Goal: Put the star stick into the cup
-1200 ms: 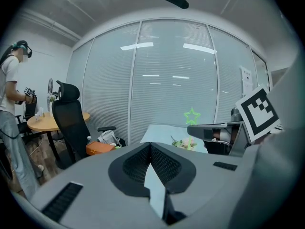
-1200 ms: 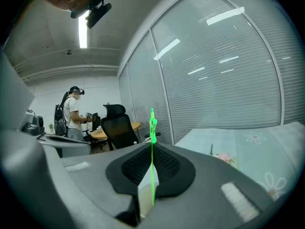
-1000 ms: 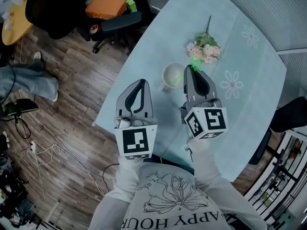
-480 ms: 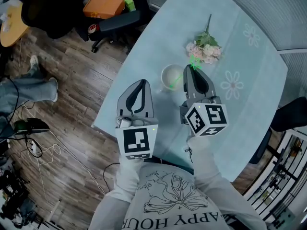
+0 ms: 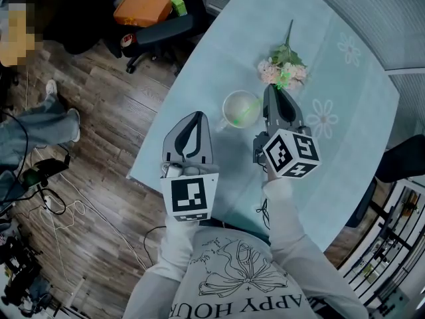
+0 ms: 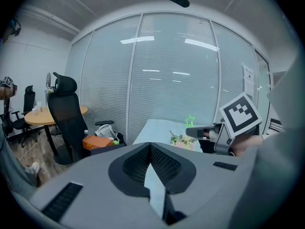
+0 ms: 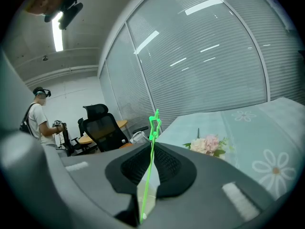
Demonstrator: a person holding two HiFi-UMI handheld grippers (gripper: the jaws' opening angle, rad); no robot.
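1. Two tools: the right tool (image 5: 274, 93) nips the star stick (image 7: 154, 123) between jaws that have just been easing apart; the left tool (image 5: 194, 115) is clenched and empty.
2. Stick's lower end lies within the rim of the cup (image 5: 225, 109).
3. Cup stands on the tabletop (image 5: 345, 78), near a pink flower sprig (image 5: 282, 72).

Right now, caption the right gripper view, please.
Right gripper, jaws having just been opening slightly, green star stick between them.
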